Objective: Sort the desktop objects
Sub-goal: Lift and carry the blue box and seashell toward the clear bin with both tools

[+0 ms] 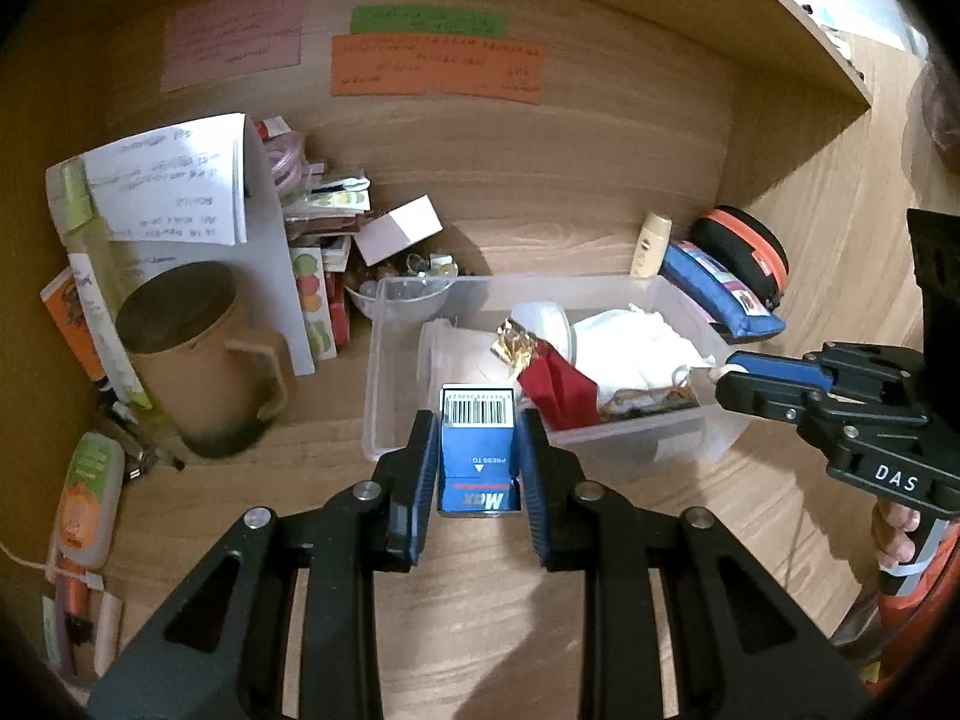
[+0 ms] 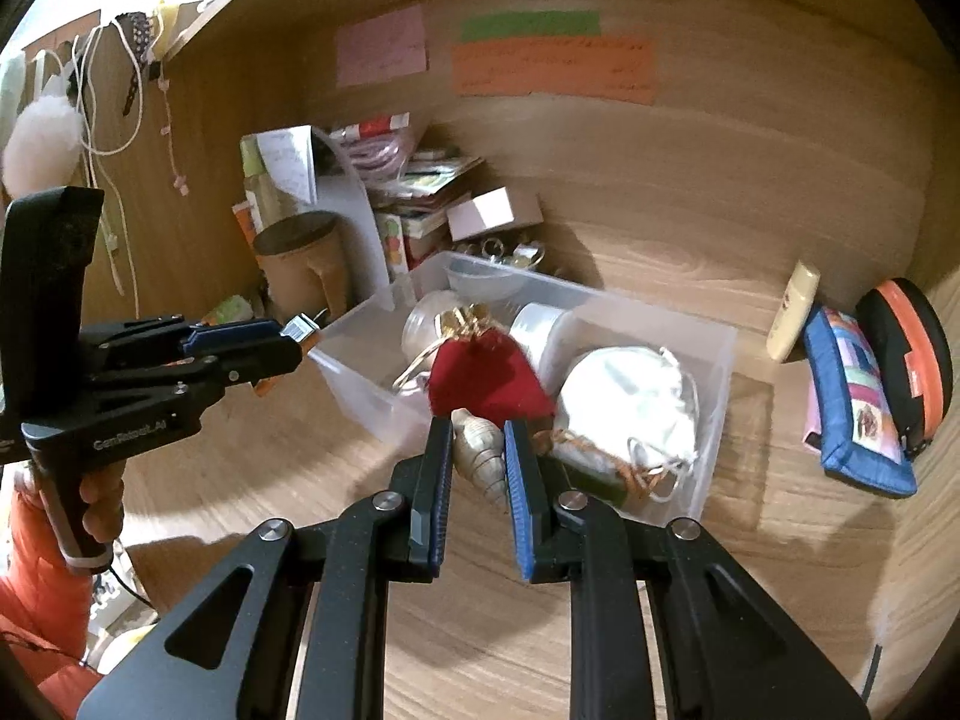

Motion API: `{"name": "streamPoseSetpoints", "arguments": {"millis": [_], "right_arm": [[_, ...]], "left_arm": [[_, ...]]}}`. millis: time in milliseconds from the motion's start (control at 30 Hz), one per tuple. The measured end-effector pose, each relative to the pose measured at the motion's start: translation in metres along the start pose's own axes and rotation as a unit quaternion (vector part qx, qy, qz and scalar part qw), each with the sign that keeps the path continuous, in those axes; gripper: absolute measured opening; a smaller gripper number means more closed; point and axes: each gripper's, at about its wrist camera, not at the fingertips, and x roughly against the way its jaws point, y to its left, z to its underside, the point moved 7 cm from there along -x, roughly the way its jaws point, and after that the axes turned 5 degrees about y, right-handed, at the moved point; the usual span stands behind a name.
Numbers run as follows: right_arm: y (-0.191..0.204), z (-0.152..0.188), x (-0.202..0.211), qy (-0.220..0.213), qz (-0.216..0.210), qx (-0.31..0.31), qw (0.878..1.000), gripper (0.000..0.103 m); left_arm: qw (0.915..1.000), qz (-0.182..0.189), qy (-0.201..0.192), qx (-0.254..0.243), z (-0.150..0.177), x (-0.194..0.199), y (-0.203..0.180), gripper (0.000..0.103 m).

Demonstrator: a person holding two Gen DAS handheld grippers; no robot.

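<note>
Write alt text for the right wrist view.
The right gripper is shut on a pale spiral shell, held over a clear bin that contains a red pouch and a white drawstring bag. At left, the left gripper holds a small box near the bin's corner.

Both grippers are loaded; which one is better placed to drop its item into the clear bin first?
Probably the right gripper: its shell already hangs over the clear bin. The left gripper holds its blue box at the bin's near wall.
</note>
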Motion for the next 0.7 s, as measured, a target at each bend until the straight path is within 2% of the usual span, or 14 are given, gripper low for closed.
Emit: {"name": "streamPoseSetpoints", "arguments": {"millis": [400,700], "right_arm": [[-0.016,-0.019,-0.019,0.001,-0.005,-0.013,1.0,0.016],[-0.031,-0.026,-0.052,0.029,-0.003,-0.03,0.999,0.016]], "left_arm": [[0.9999,0.006,0.007,0.011,-0.021,-0.027,0.005,0.026],[0.9993,0.006,0.03,0.022,-0.021,-0.054,0.015,0.026]]}}
